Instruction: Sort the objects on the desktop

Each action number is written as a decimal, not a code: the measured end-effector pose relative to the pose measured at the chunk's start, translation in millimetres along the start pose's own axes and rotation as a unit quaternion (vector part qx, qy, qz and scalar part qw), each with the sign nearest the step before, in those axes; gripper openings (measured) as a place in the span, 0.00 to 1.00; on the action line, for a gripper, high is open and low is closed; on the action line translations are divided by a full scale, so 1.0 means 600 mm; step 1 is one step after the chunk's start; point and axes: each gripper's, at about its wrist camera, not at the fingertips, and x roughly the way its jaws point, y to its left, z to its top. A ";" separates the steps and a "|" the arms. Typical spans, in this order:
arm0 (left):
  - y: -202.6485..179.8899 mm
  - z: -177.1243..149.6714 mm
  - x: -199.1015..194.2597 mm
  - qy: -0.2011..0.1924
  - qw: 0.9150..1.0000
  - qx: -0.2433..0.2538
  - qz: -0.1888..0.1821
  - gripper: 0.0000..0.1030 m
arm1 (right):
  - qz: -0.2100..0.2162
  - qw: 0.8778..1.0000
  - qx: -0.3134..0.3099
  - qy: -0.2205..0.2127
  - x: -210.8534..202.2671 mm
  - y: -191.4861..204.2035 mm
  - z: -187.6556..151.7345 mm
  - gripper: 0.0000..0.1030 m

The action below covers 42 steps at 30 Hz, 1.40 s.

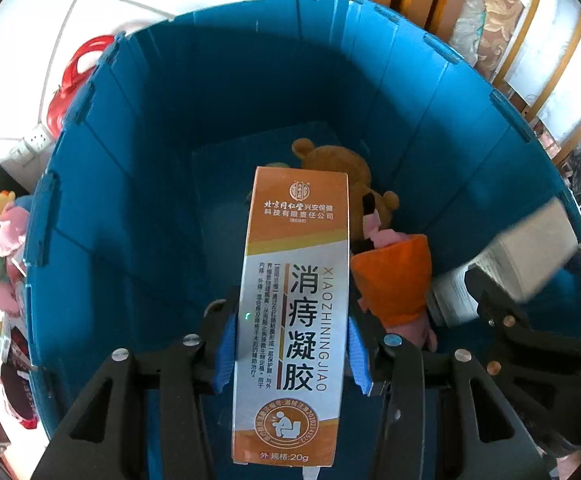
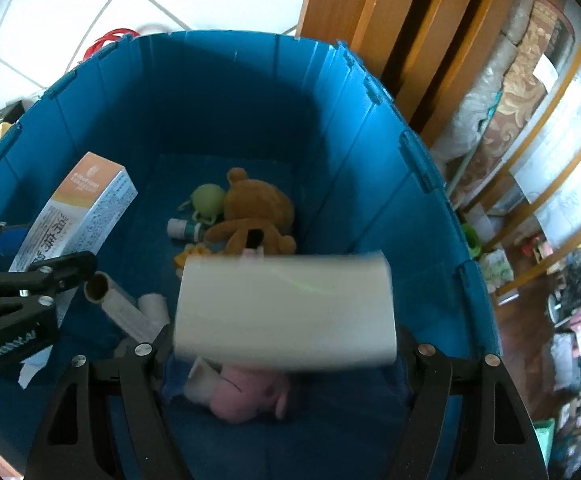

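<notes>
Both grippers hang over an open blue bin [image 1: 130, 160] [image 2: 330, 120]. My left gripper [image 1: 292, 336] is shut on a long orange-and-white medicine box [image 1: 294, 264], with the blue pads [image 1: 226, 352] pressing its two sides. The right wrist view shows that box [image 2: 86, 204] and the left gripper [image 2: 50, 268] at the left edge. My right gripper [image 2: 284, 336] is shut on a wide pale box [image 2: 286, 304], blurred, held crosswise between the fingers. That pale box [image 1: 530, 252] also shows at the right of the left wrist view.
In the bin lie a brown teddy bear [image 2: 258, 208], a pink plush [image 2: 246, 392], an orange cloth toy [image 1: 394, 276], a green ball [image 2: 208, 198], a small tube [image 2: 182, 227] and a cardboard tube [image 2: 106, 292]. Wooden furniture [image 2: 390, 20] stands behind; plush toys [image 1: 2, 232] crowd the left.
</notes>
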 end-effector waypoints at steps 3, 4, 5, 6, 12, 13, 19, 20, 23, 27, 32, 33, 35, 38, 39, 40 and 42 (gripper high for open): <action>0.004 0.001 0.000 0.001 1.000 -0.003 0.004 0.44 | 0.005 1.000 0.004 -0.005 -0.004 -0.004 0.002 0.74; 0.005 0.001 0.001 0.001 1.000 -0.005 0.003 0.44 | 0.002 1.000 0.003 -0.005 -0.005 -0.004 0.002 0.74; 0.005 0.000 0.001 0.002 1.000 -0.005 0.004 0.45 | 0.000 1.000 0.001 -0.007 -0.007 -0.004 0.002 0.75; 0.005 -0.001 0.000 0.001 1.000 -0.004 0.004 0.45 | 0.000 1.000 0.001 -0.009 -0.008 -0.004 0.003 0.75; 0.007 -0.002 -0.009 -0.013 1.000 -0.005 -0.002 0.65 | 0.001 1.000 0.006 -0.019 -0.018 -0.006 0.003 0.79; 0.008 -0.002 -0.013 -0.020 1.000 -0.006 -0.004 0.68 | 0.000 1.000 0.006 -0.021 -0.021 -0.007 0.003 0.82; 0.016 -0.013 -0.052 -0.070 0.997 -0.007 0.020 0.72 | -0.008 0.998 0.010 -0.054 -0.056 -0.011 -0.004 0.98; 0.019 -0.018 -0.064 -0.087 0.996 -0.006 0.025 0.72 | -0.009 0.998 0.012 -0.061 -0.064 -0.012 -0.005 1.00; 0.025 -0.039 -0.109 -0.150 0.988 -0.007 0.046 0.77 | -0.003 0.995 0.028 -0.097 -0.099 -0.013 -0.015 1.00; 0.038 -0.077 -0.173 -0.232 0.971 -0.014 0.059 0.79 | 0.011 0.990 0.045 -0.135 -0.132 -0.002 -0.028 1.00; 0.059 -0.130 -0.234 -0.304 0.950 -0.028 0.065 1.00 | 0.033 0.983 0.056 -0.169 -0.172 0.025 -0.051 1.00; 0.065 -0.142 -0.244 -0.317 0.946 -0.033 0.062 1.00 | 0.039 0.982 0.062 -0.176 -0.181 0.031 -0.057 1.00; 0.077 -0.164 -0.257 -0.334 0.939 -0.042 0.062 1.00 | 0.048 0.980 0.066 -0.184 -0.193 0.039 -0.065 1.00; 0.095 -0.192 -0.275 -0.355 0.932 -0.049 0.057 1.00 | 0.047 0.977 0.069 -0.199 -0.213 0.053 -0.074 1.00; 0.101 -0.199 -0.280 -0.355 0.932 -0.045 0.052 1.00 | 0.046 0.976 0.071 -0.203 -0.219 0.058 -0.077 1.00; 0.106 -0.206 -0.285 -0.353 0.933 -0.041 0.050 1.00 | 0.047 0.975 0.073 -0.204 -0.222 0.061 -0.080 1.00; 0.116 -0.220 -0.294 -0.352 0.933 -0.044 0.053 1.00 | 0.051 0.974 0.077 -0.205 -0.229 0.073 -0.088 1.00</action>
